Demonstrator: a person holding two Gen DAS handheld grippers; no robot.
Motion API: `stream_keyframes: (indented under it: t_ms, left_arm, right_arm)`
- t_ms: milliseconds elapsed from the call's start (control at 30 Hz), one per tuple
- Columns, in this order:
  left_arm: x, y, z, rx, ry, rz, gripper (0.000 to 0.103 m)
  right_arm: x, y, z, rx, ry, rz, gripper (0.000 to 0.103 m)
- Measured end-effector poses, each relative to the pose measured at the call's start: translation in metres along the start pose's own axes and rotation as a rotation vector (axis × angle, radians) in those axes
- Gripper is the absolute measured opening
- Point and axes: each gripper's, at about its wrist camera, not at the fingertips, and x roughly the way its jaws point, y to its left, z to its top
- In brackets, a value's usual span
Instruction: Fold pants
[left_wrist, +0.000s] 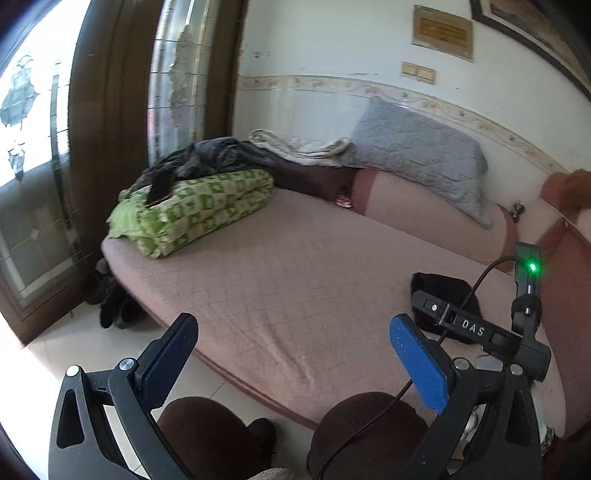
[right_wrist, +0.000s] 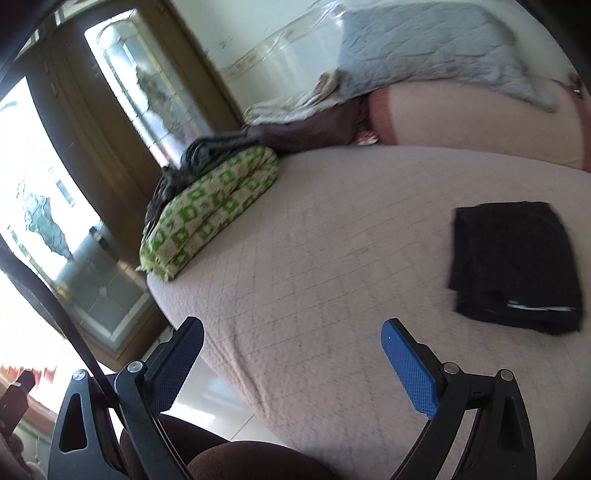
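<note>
Your pink bed (right_wrist: 332, 240) has folded black pants (right_wrist: 513, 266) near the green quilt (right_wrist: 210, 206); left gripper (left_wrist: 291, 354) and right gripper (right_wrist: 291, 354) fingers gape wide, empty.

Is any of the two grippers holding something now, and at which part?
Nothing is held. The left gripper and the right gripper are both open and empty; the folded black pants lie untouched on the pink quilted bed.

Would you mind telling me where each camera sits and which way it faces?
Left wrist: on the left gripper, above the bed edge, facing the green quilt, grey pillow and wall; open fingers, knees, right gripper show.
Right wrist: on the right gripper, tilted, facing the bed and folded black pants; open fingers, a knee show.
Shared: bed, quilt, pillow, pants.
</note>
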Motion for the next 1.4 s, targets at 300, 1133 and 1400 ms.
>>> stream_keyframes:
  t_ms: [300, 1133, 1400]
  left_arm:
    - [0.077, -0.042, 0.007, 0.073, 0.117, -0.22, 0.103]
    - [0.163, -0.225, -0.035, 0.295, 0.231, -0.195, 0.103]
    - [0.214, -0.26, -0.043, 0.393, 0.272, -0.217, 0.103]
  right_arm:
    - [-0.09, -0.059, 0.0, 0.074, -0.066, -0.268, 0.099]
    - [-0.081, -0.247, -0.007, 0.413, -0.008, -0.339, 0.099]
    - [-0.073, -0.254, -0.012, 0.412, 0.04, -0.345, 0.099]
